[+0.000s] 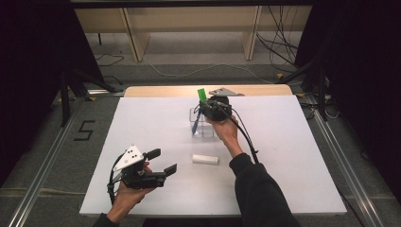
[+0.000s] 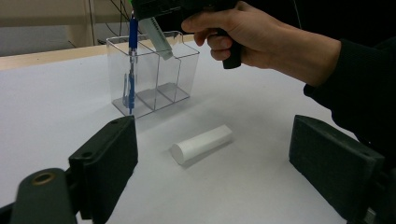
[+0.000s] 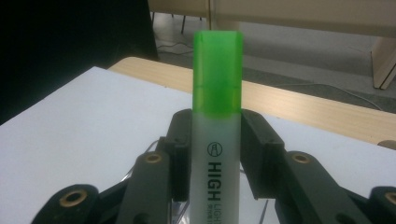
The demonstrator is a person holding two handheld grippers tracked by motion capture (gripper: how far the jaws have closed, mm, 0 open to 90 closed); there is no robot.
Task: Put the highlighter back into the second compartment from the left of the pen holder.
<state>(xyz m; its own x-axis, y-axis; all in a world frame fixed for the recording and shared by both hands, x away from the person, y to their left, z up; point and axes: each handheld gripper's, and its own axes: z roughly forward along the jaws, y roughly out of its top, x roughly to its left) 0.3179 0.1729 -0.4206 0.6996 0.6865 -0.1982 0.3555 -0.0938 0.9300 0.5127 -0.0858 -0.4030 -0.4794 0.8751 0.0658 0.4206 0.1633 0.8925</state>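
Now: green highlighter clamped above the clear organizer

Right tongs (image 3: 215, 140) are clamping a green-capped highlighter (image 3: 216, 116), cap pointing away from the hand, over the clear three-compartment organizer (image 1: 204, 124) near the table's (image 1: 142, 127) far edge. A blue pen (image 2: 132, 65) is standing in an end compartment, probably leaning on its wall. Left tongs (image 1: 161, 161) are gaping wide and empty near the front edge. A white cylinder (image 2: 201, 143) is lying between them on open white surface.

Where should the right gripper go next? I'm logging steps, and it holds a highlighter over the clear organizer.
Probably straight down: the right gripper grips the highlighter above the organizer, where a blue pen already stands in one compartment.
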